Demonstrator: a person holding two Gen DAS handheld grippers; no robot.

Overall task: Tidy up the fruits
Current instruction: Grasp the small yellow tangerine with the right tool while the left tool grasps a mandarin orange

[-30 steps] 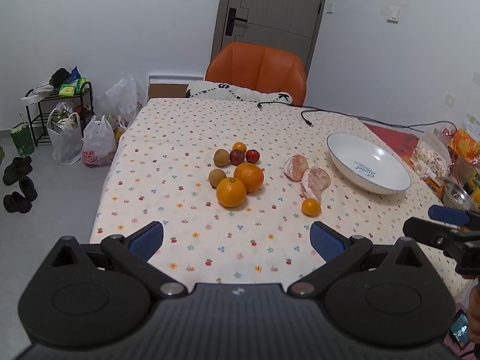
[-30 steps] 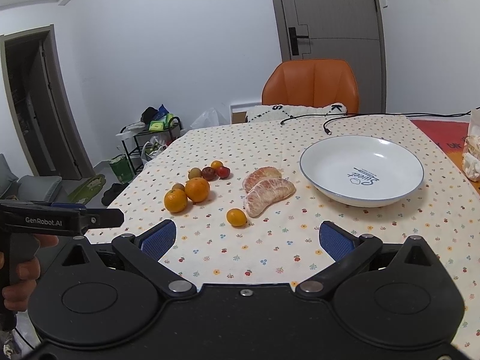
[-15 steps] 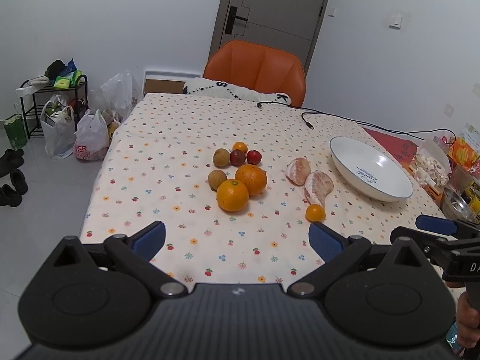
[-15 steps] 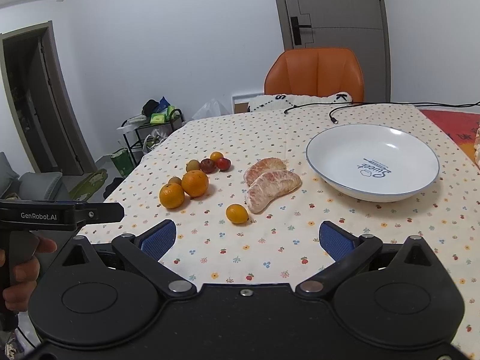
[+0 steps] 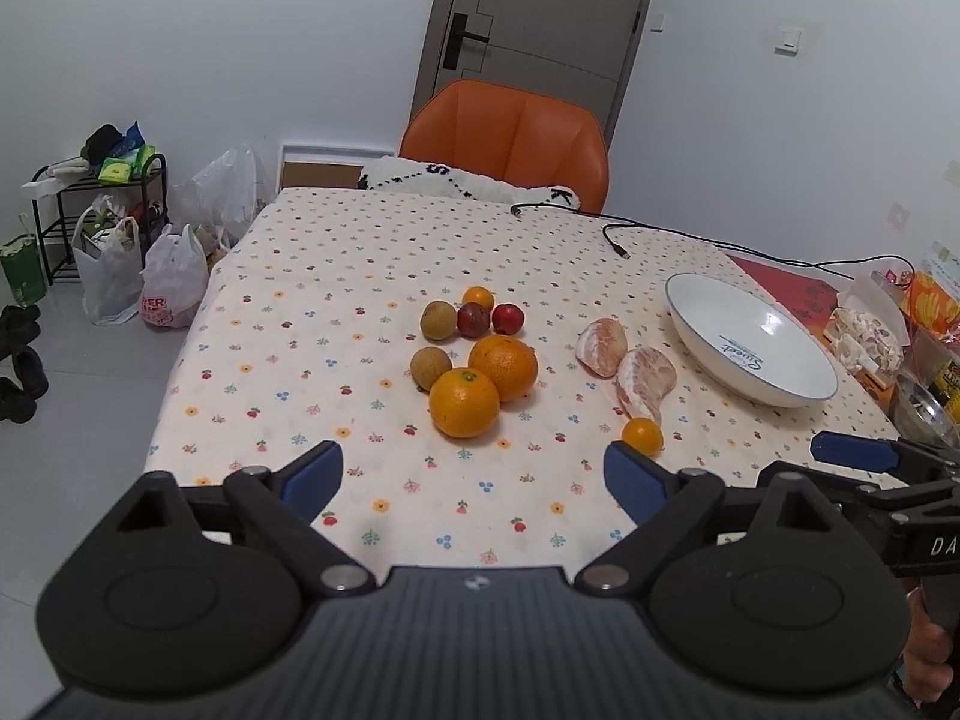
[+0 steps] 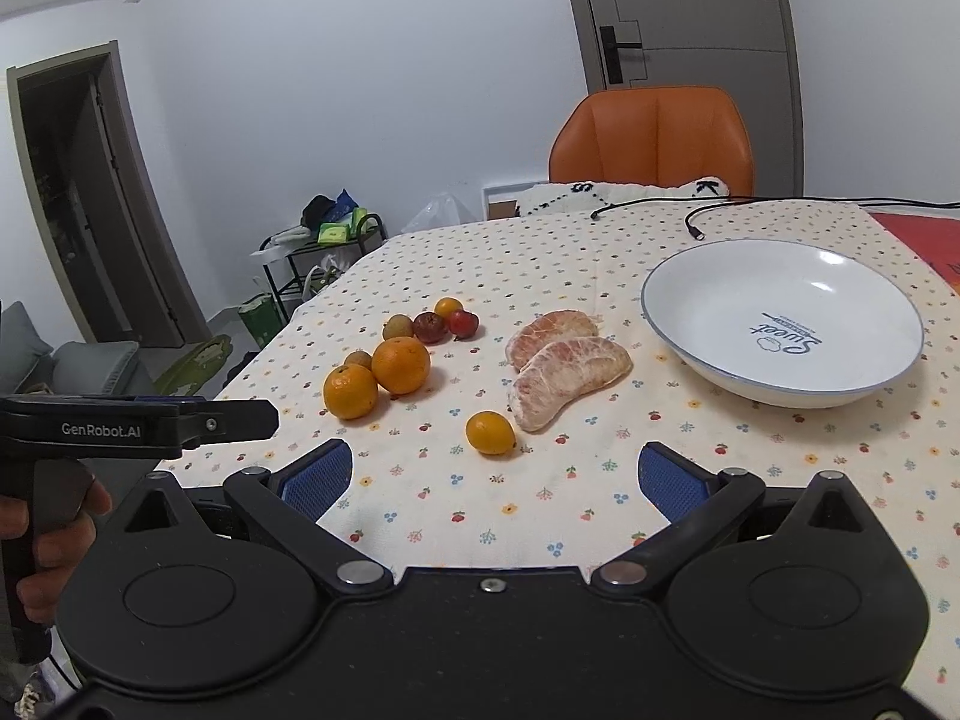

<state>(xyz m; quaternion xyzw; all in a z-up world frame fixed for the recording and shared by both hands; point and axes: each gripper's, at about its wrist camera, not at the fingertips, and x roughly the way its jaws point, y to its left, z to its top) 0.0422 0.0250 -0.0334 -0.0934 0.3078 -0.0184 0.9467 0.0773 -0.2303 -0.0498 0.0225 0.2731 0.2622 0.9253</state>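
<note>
Here, in the left wrist view, the left gripper (image 5: 474, 477) hangs wide open and empty above the tablecloth (image 5: 312, 324), short of two oranges (image 5: 464, 402); in the right wrist view, the right gripper (image 6: 492, 474) is likewise spread empty, a small orange fruit (image 6: 491, 432) just ahead, pomelo segments (image 6: 567, 372) beside the white bowl (image 6: 780, 384).

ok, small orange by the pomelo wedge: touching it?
Apart. Right wrist view shows tablecloth between the small orange and the pomelo wedge.
</note>
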